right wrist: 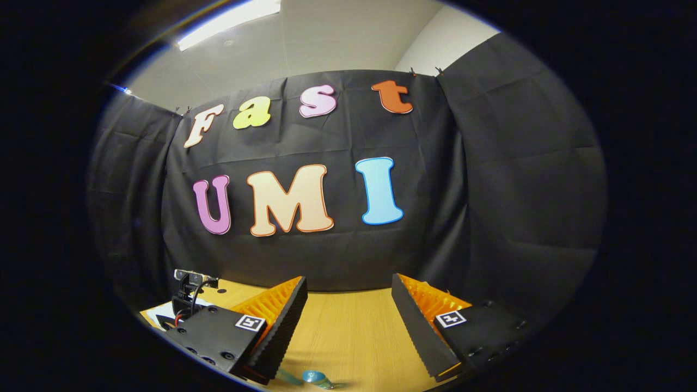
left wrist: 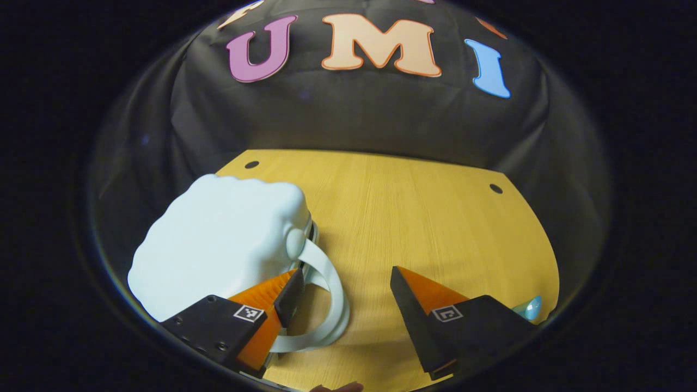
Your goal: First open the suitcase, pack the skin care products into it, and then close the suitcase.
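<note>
As the suitcase (left wrist: 218,245) is seen lying shut, lid uppermost, on the wooden table (left wrist: 435,218), the opening step is judged not yet done. The left gripper (left wrist: 343,299) is held with fingers spread beside the suitcase's handle strap (left wrist: 332,283), nothing pinched, presumably to reach it. The right gripper (right wrist: 348,321) is held raised, fingers spread and empty. A small blue-green skin care item (left wrist: 531,307) is noted well apart from the suitcase, awaiting packing.

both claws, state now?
Left claw: open, holding nothing, by the suitcase handle.
Right claw: open, empty, above the table.
</note>
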A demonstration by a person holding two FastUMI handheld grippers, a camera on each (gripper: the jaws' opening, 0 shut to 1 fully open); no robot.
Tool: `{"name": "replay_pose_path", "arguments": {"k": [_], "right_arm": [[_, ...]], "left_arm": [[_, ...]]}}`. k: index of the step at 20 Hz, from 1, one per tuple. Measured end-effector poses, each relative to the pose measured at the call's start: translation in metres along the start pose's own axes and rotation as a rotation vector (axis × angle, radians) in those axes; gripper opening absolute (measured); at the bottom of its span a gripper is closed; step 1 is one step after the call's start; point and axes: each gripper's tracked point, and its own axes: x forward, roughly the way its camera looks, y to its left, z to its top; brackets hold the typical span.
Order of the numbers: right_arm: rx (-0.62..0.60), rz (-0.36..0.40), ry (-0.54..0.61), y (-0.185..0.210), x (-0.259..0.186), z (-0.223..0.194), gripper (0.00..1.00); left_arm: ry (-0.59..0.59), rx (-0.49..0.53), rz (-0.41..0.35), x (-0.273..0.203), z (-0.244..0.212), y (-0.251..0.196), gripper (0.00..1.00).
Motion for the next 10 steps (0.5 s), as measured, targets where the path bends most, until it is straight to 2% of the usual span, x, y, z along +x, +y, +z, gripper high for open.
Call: {"name": "replay_pose_path", "arguments": {"k": [5, 7, 8, 9, 10], "right_arm": [[-0.039, 0.022, 0.012, 0.008, 0.002, -0.008, 0.97], [-0.04, 0.023, 0.015, 0.009, 0.002, -0.01, 0.97], [-0.042, 0.022, 0.018, 0.008, 0.001, -0.012, 0.98], [-0.042, 0.02, 0.02, 0.007, 0.002, -0.012, 0.98], [-0.042, 0.019, 0.021, 0.007, 0.001, -0.013, 0.98]], "left_arm": [[0.087, 0.014, -0.014, 0.011, -0.024, -0.003, 0.96], [0.136, -0.002, -0.08, 0.015, -0.037, -0.016, 0.95], [0.156, -0.001, -0.074, 0.013, -0.041, -0.014, 0.9], [0.153, 0.021, -0.059, 0.016, -0.04, -0.009, 0.77], [0.149, 0.045, -0.032, 0.018, -0.04, 0.0, 0.74]]}}
